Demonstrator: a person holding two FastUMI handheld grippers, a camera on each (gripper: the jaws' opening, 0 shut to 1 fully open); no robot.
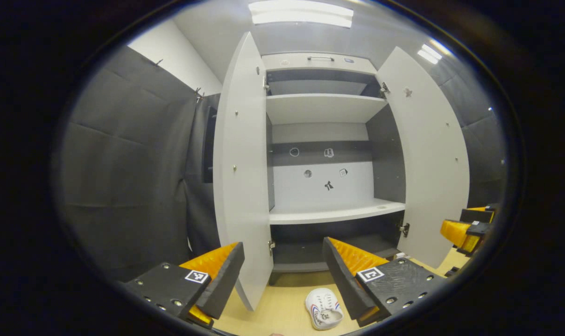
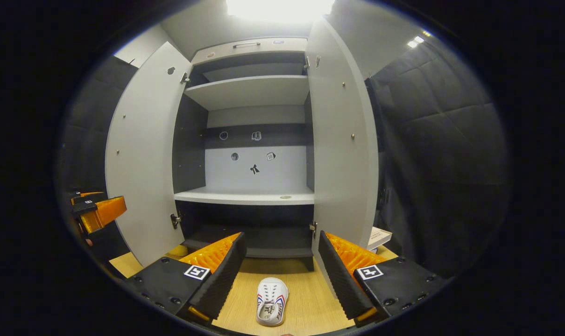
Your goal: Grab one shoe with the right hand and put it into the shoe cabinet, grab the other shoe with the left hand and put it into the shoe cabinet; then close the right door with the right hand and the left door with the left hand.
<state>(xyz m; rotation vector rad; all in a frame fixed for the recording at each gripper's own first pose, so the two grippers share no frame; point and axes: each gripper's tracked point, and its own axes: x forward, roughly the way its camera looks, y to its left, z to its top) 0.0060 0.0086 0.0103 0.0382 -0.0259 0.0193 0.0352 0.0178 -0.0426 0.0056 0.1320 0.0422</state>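
Right gripper (image 2: 278,275) released above the shoe (image 2: 271,301).
Lower straight, pinch its sides; left gripper (image 1: 282,275) also released, cabinet (image 2: 252,198) open.

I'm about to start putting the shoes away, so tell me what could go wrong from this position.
1. The right gripper is open above the white sneaker, which lies lengthwise between the fingers; a shallow pinch could slip.
2. The right door stands open just beside that gripper, so swinging the shoe up might clip it.
3. The left gripper is close to the left door edge and might bump it.
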